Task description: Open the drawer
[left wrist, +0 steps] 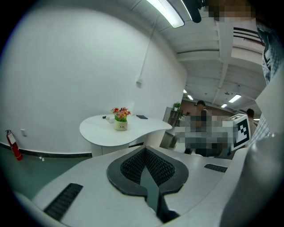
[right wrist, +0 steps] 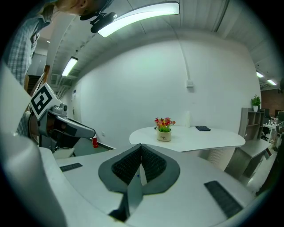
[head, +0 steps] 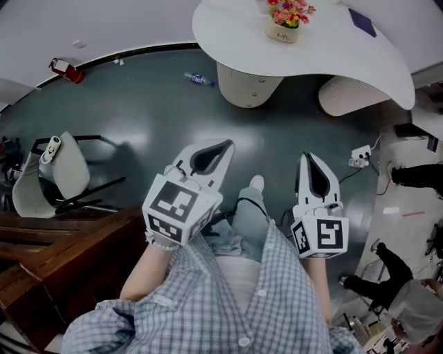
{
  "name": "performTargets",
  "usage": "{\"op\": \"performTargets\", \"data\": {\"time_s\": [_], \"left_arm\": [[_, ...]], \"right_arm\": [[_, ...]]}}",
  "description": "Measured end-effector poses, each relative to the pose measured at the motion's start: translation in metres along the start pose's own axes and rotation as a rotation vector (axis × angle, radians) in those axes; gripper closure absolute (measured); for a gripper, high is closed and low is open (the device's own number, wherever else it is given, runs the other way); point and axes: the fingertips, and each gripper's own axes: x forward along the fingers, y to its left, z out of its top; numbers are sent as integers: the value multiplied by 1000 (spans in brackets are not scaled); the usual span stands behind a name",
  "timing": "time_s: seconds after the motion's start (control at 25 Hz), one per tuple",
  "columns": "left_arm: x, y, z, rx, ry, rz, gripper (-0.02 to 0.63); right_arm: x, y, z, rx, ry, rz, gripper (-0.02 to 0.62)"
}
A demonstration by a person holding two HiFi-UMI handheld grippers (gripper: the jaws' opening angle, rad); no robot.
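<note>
Drawer: no front or handle can be told apart as such. The only likely piece is a dark brown wooden unit (head: 62,249) in the lower left of the head view, showing stepped horizontal boards with reddish-brown top edges. The frame's left and bottom edges cut it off, and the person's sleeve covers its near part, so its face is hard to read. It stands on the dark green floor (head: 138,117), well apart from the near edge of the white table (head: 332,48) and off beyond that tabletop's left end. Neither gripper view shows it. The left gripper (head: 216,151) is held beside the unit's right end, apart from it, with its tip aimed at the tabletop's near edge. In the left gripper view its ribbed jaws meet at the tips and nothing sits between them. The right gripper (head: 308,160) is level with it and near it, also aimed at the near edge. In its own view the jaws are likewise closed tip to tip and empty. Between the two grippers are the person's checked shirt (head: 228,304) and a light shoe (head: 257,183). On the tabletop a flower pot (head: 284,21) stands toward the middle and a dark flat item (head: 361,22), too small to identify, lies toward the right end. A bottle (head: 199,79) lies on the floor just off the tabletop's left end. A red fire extinguisher (head: 66,69) stands by the wall further left. A white chair (head: 62,173) stands just beyond the wooden unit, partly cut off.
</note>
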Motion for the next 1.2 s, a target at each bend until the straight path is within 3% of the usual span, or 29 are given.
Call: {"op": "performTargets", "data": {"time_s": [0.28, 0.48, 0.8, 1.2], "left_arm": [[46, -9, 19, -70, -26, 138, 601], [57, -10, 23, -112, -36, 260, 603], [49, -4, 15, -153, -15, 371, 601], [39, 23, 13, -165, -37, 370, 601]], "right_arm": [[18, -66, -5, -26, 24, 116, 588], [41, -89, -15, -26, 44, 235, 588], [74, -80, -24, -33, 81, 362, 588], [95, -33, -30, -69, 115, 432, 588]]}}
